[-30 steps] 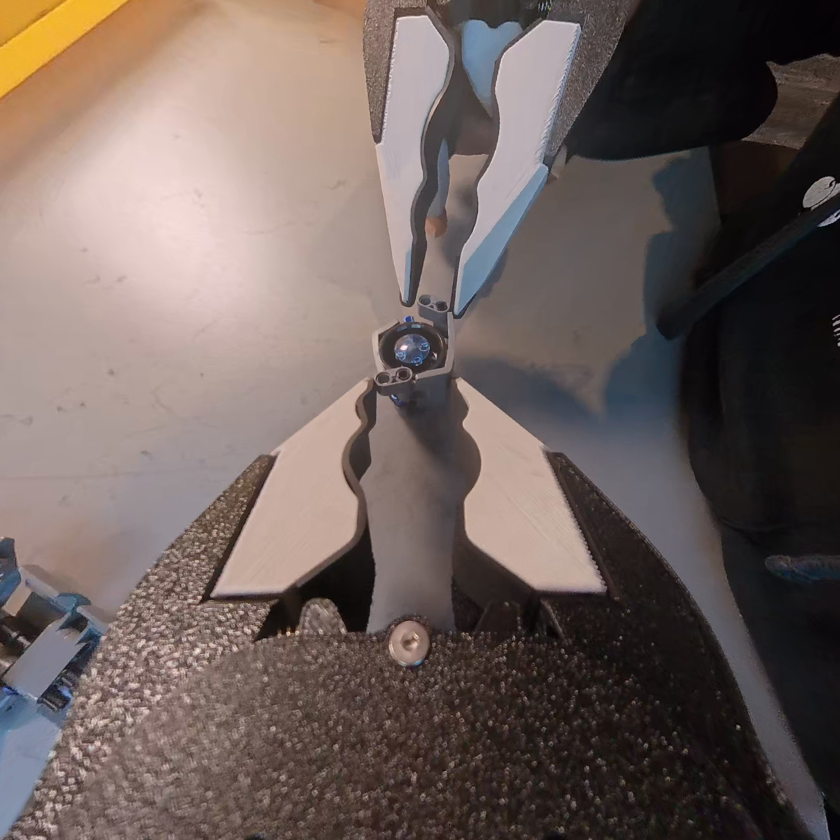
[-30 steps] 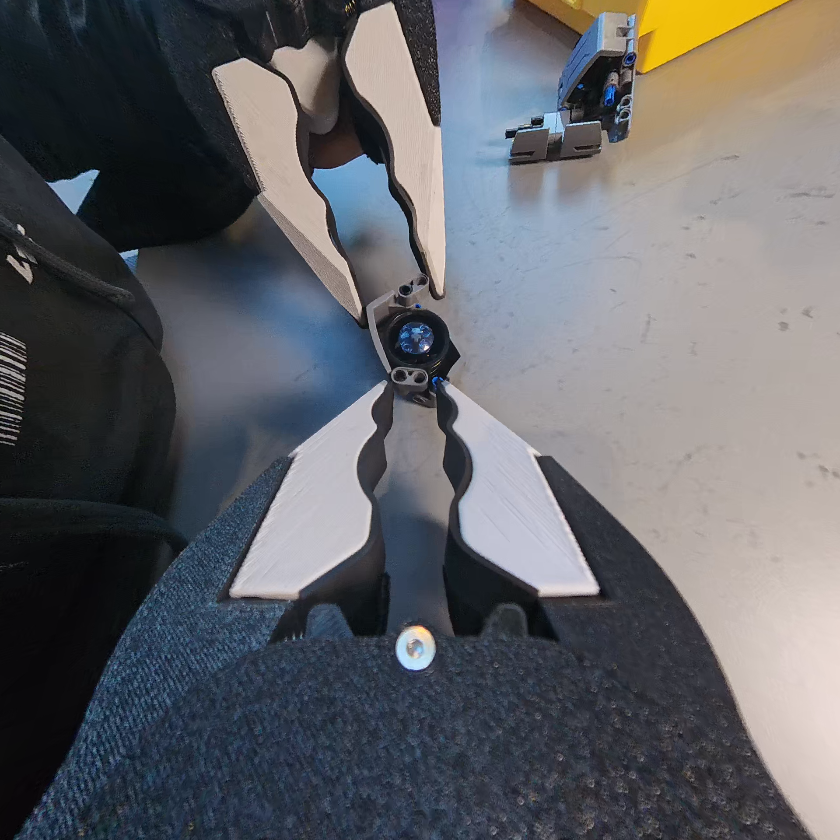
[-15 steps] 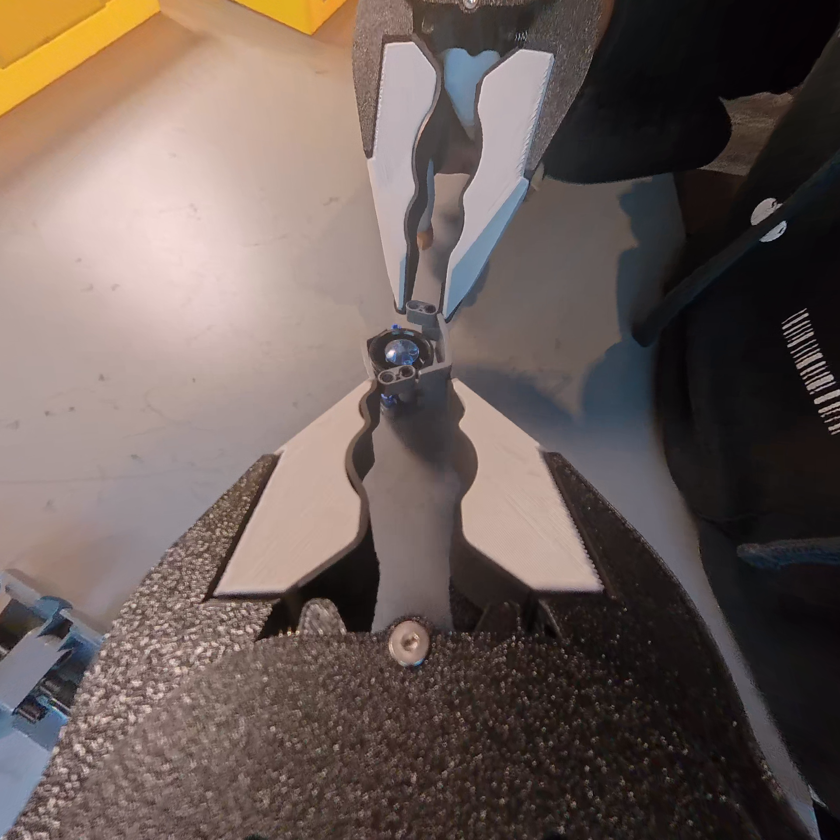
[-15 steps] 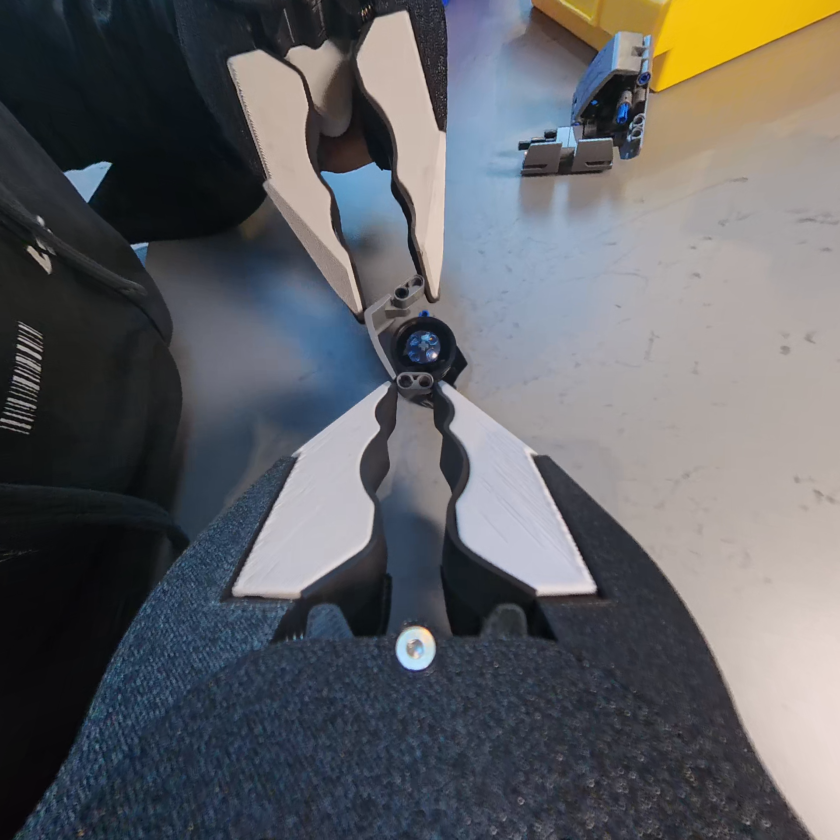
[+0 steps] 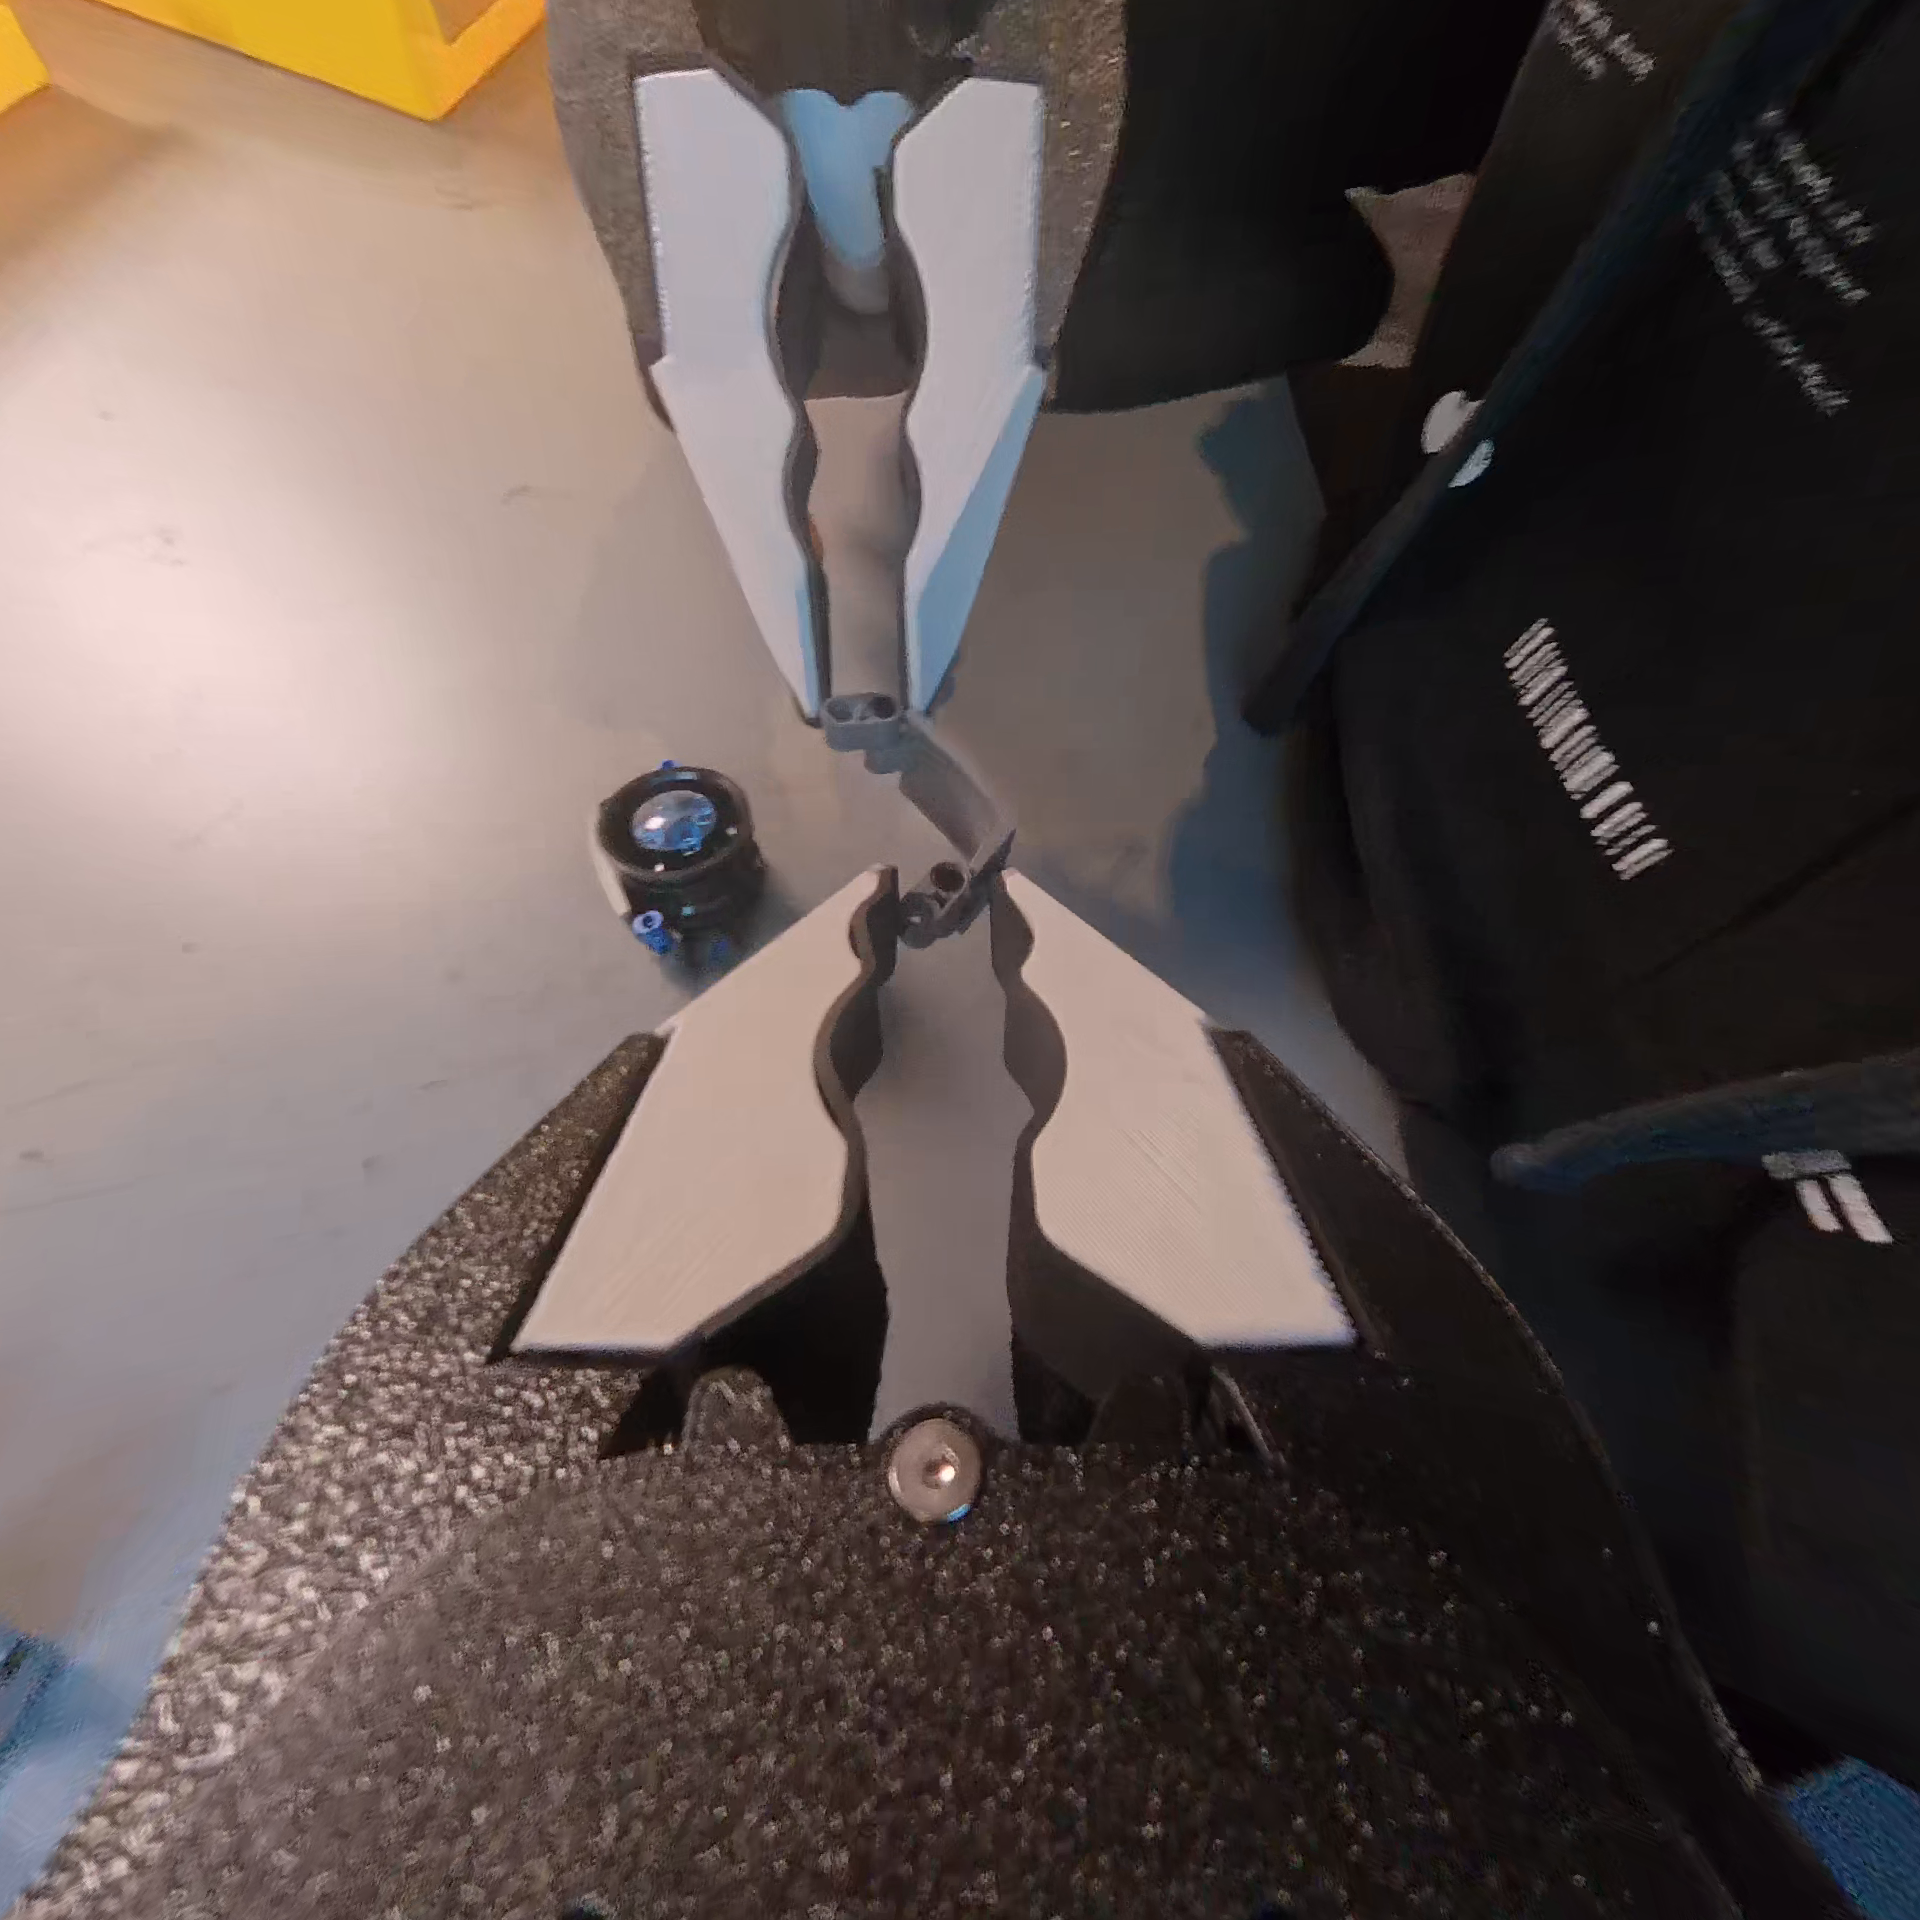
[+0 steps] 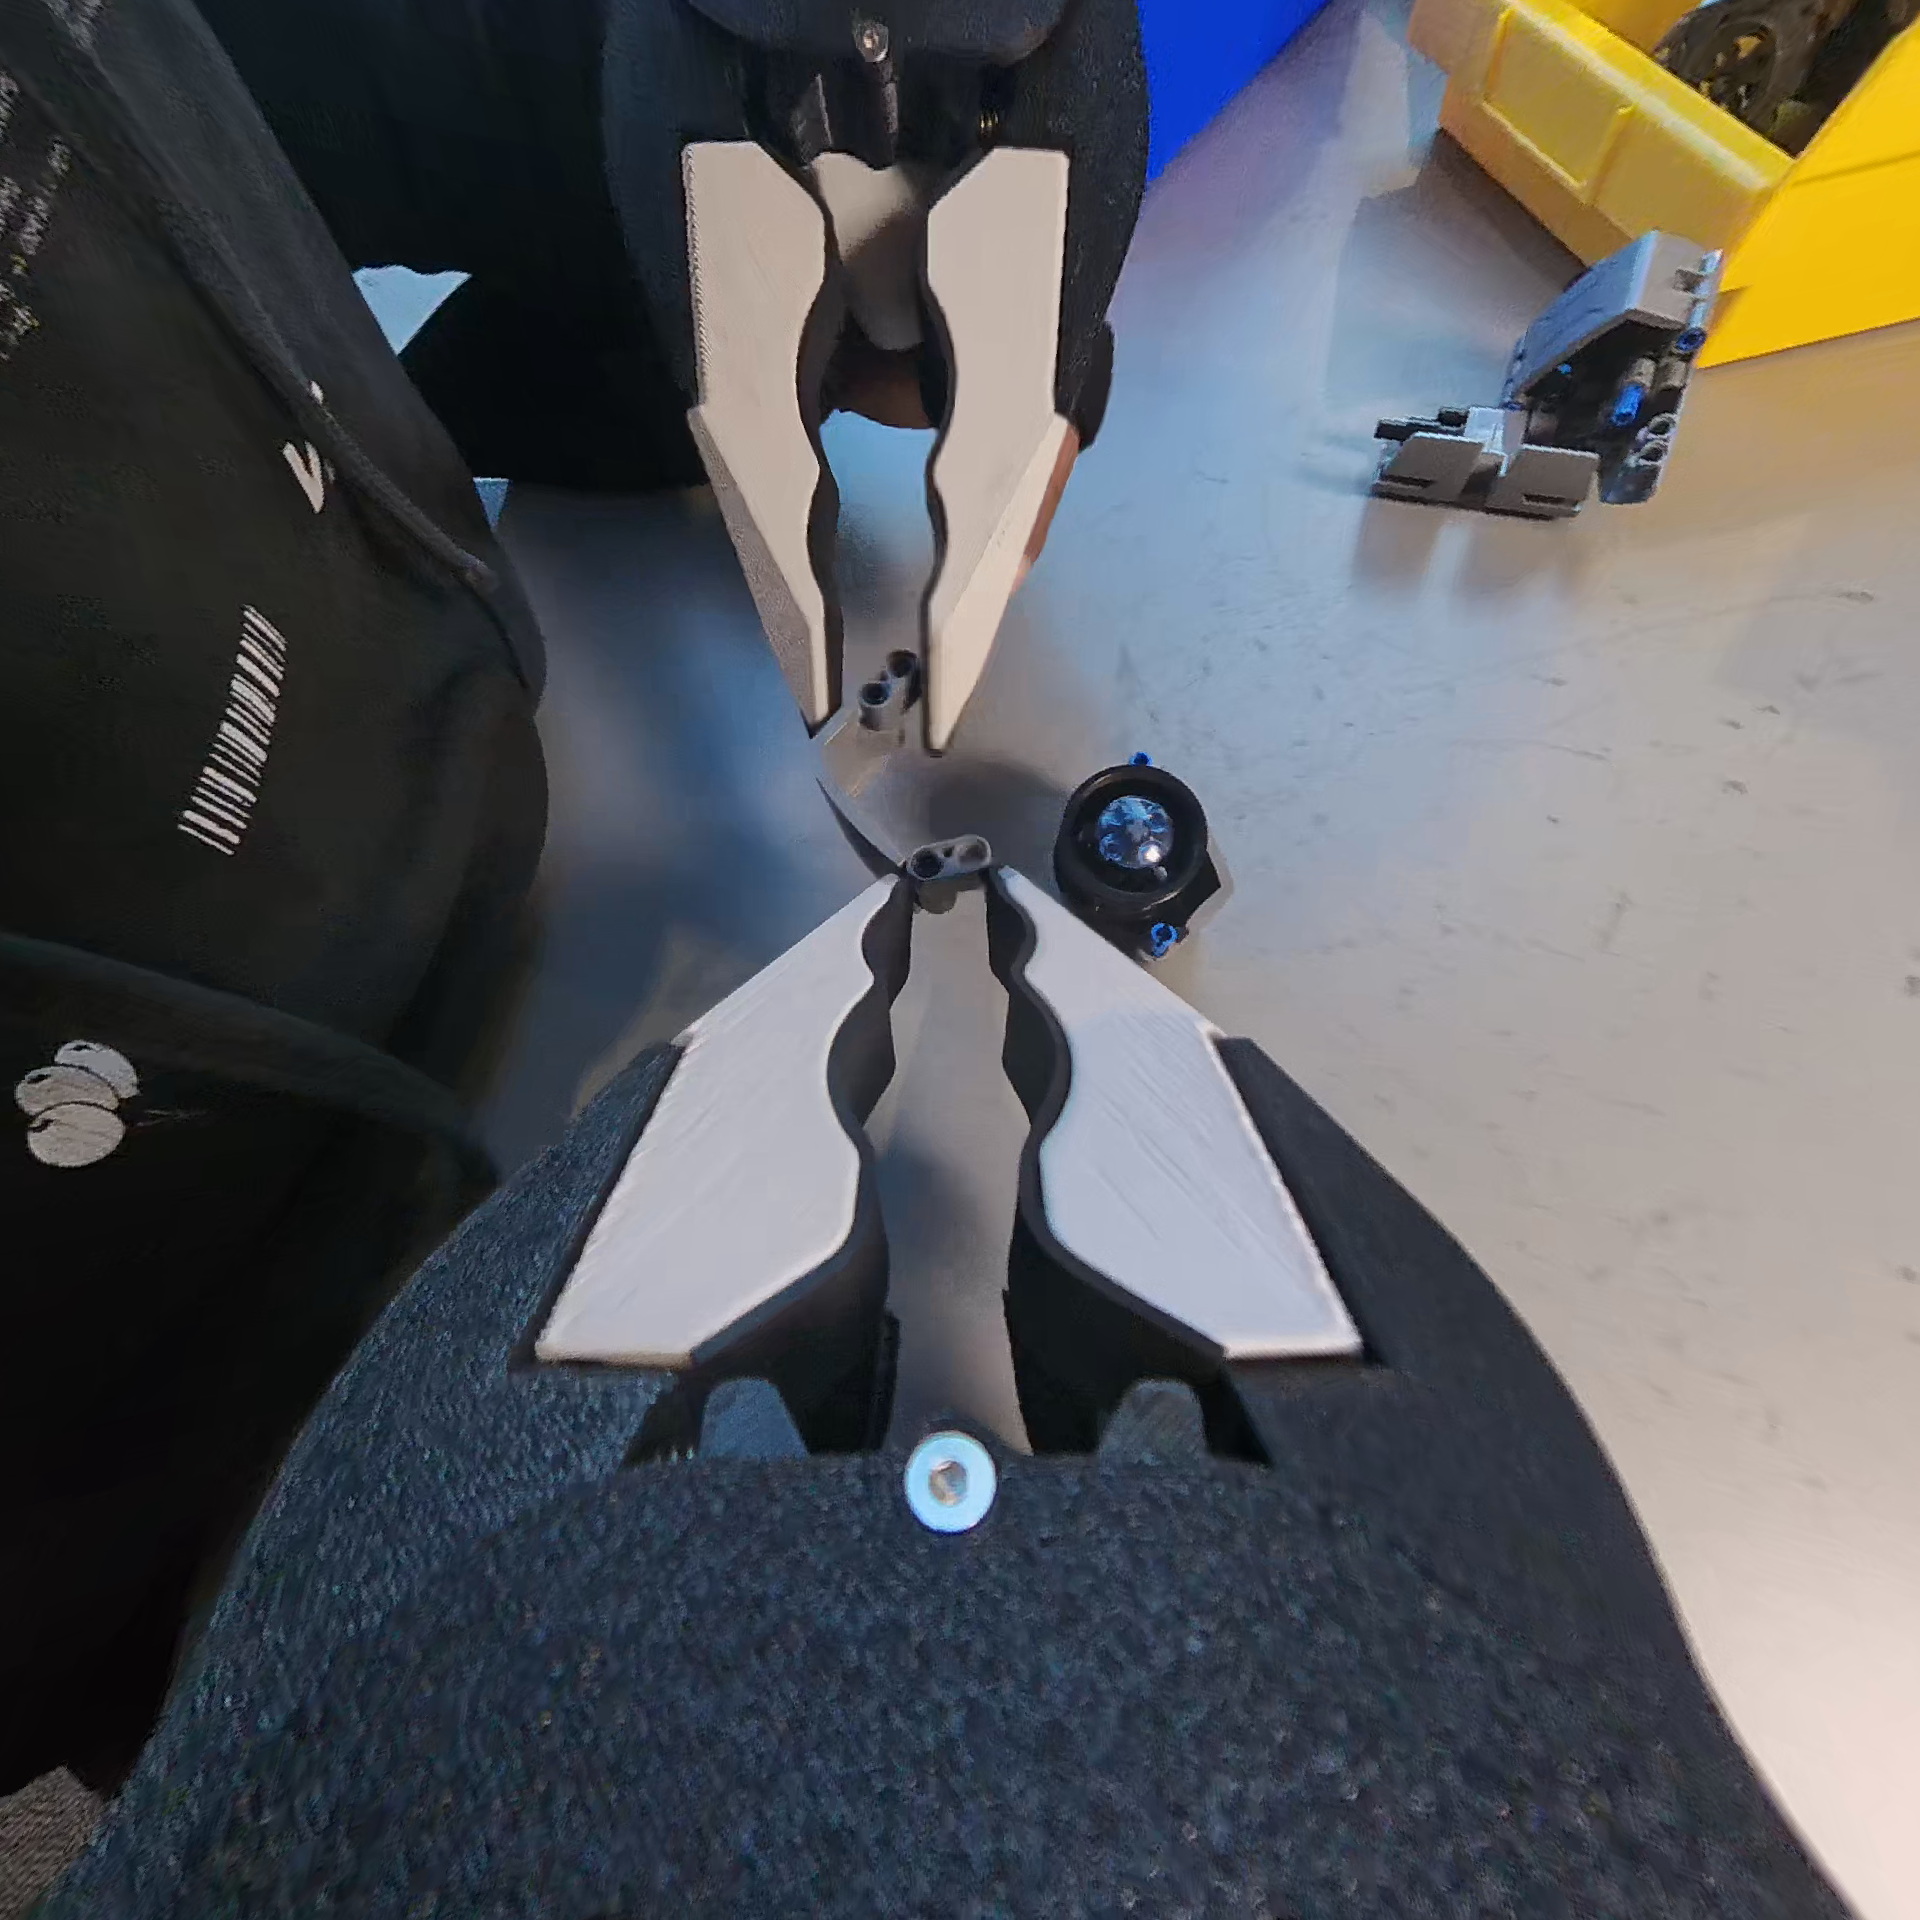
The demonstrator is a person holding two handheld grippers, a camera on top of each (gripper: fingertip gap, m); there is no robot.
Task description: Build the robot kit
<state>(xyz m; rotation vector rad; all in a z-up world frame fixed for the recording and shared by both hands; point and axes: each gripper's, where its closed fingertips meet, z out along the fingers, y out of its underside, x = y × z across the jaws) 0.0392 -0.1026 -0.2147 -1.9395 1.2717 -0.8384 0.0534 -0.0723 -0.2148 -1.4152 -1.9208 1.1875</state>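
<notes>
Both grippers, left (image 5: 940, 883) | right (image 6: 948, 868), pinch one grey bracket (image 5: 940, 790) | its middle blurred.

The left tool (image 5: 940, 883) and right tool (image 6: 948, 868) face each other tip to tip, each pinching one end of a grey bracket (image 5: 935, 774).
</notes>
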